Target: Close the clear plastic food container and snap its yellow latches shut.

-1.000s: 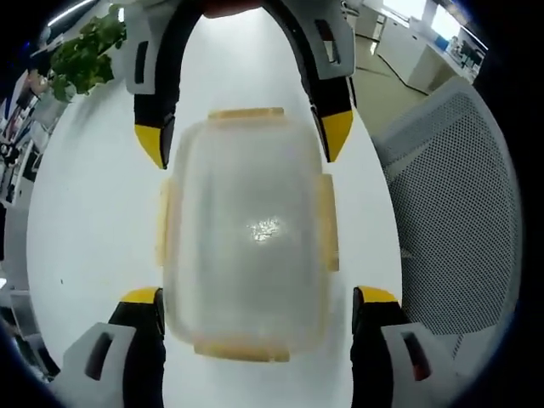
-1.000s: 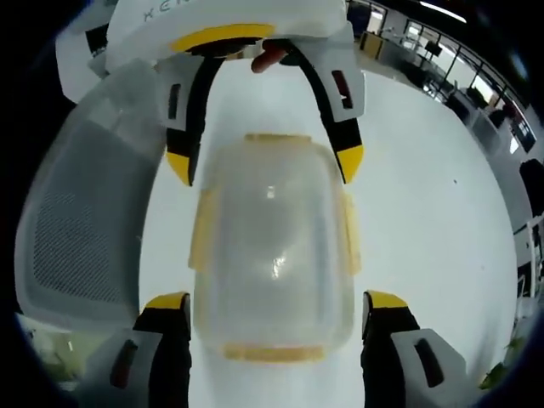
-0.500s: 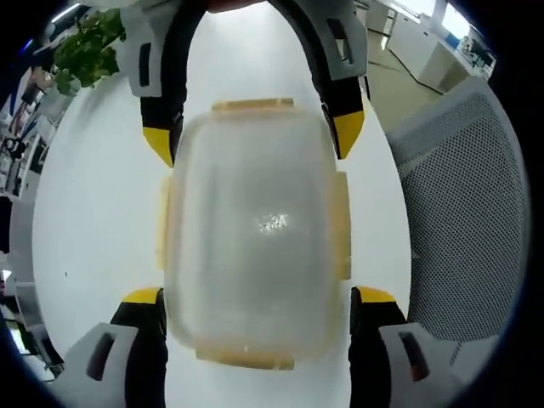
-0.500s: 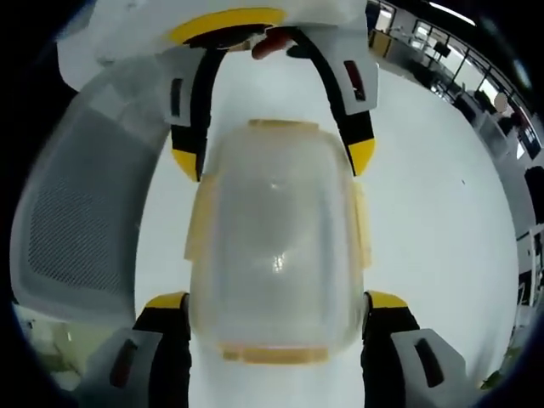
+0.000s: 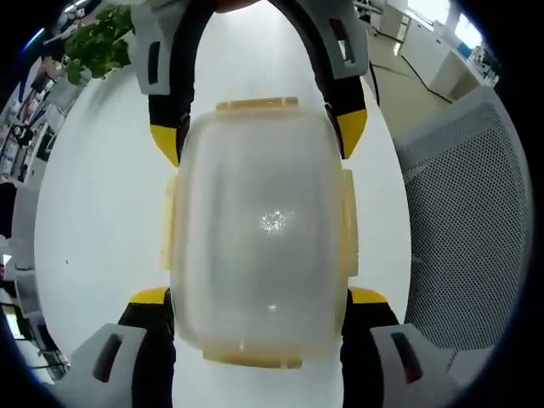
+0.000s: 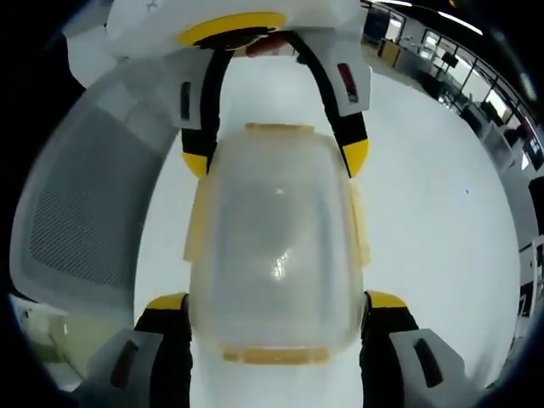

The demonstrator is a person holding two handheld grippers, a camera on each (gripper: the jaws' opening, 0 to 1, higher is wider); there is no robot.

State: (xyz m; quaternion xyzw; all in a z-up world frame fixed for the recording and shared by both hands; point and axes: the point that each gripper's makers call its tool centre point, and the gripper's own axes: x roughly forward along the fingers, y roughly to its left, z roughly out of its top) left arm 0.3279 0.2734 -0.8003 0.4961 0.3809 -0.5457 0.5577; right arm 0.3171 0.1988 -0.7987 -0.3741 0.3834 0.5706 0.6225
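The clear plastic container sits lid-on upon the white table, and both views look down on it. Yellow latches line its ends, and side latches stick out a little. My left gripper has its jaws pressed against the near end's two walls. The right gripper straddles the far end. In the right gripper view the container lies between my right gripper's wide-spread jaws, with the left gripper opposite.
A white mesh chair stands close beside the table; it is also the mesh chair in the right gripper view. A green plant sits at the table's far end. Office desks lie beyond.
Both cameras have come closer to the container, which looks larger now. The left gripper's jaws have drawn slightly inward against its walls. The right gripper's jaw spread looks the same.
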